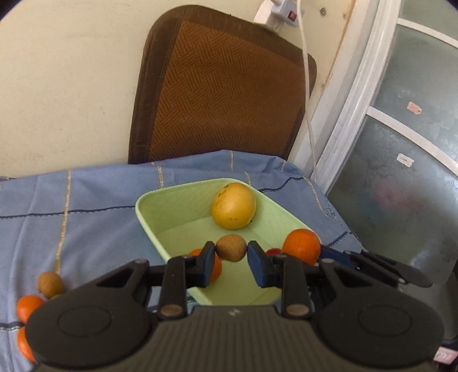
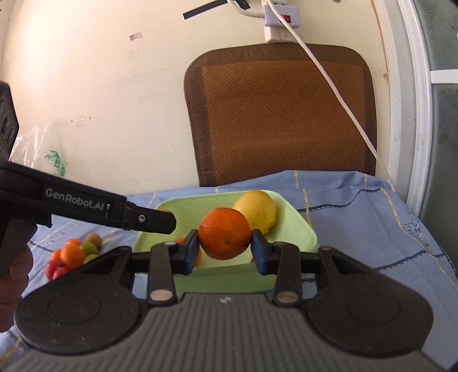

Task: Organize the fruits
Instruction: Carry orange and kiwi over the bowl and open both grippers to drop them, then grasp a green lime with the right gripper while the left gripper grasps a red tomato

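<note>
1. The left claw [image 1: 231, 251] is clamped on a small brown fruit [image 1: 231, 247], held above the green tray [image 1: 148, 211].
2. The right claw [image 2: 225, 246] grips an orange [image 2: 225, 237] over the same tray's near end.
3. A yellow fruit [image 1: 233, 206] rests in the tray's far corner.
4. More small fruits [image 2: 73, 253] lie loose on the blue checked cloth [image 1: 86, 200] covering the counter, left of the tray.
5. A brown woven mat [image 2: 283, 114] leans against the cream wall [image 2: 100, 85], under a white power strip [image 2: 282, 15].
</note>
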A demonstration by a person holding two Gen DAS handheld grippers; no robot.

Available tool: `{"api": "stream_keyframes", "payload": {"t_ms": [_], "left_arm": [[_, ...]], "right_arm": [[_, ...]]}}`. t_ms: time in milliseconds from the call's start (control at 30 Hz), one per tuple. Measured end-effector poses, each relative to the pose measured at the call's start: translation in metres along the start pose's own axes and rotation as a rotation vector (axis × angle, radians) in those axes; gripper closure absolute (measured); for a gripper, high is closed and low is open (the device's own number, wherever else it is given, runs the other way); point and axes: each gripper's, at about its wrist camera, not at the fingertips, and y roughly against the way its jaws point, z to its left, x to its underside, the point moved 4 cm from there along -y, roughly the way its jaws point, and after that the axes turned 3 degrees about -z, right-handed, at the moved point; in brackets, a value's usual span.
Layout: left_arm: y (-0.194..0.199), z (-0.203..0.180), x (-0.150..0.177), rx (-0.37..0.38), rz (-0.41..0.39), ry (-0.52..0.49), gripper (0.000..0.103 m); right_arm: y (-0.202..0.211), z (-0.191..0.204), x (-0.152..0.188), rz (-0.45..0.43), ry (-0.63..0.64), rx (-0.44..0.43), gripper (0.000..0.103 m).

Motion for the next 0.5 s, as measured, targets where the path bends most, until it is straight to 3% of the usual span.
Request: {"api": "stream_keyframes", "payload": {"t_ms": [300,500], "left_arm": [[-0.014,-0.004,0.01,-0.005,0.043,-0.022,0.075],[0.05,0.024,-0.001,-0.018,-0.088,0.041,0.075]], "right_arm": [[0.001,-0.001,0.004,-0.014,0.007,0.013,0.06],[0.014,-0.008,0.001,-0.081,-0.044,0.01,0.06]]}}
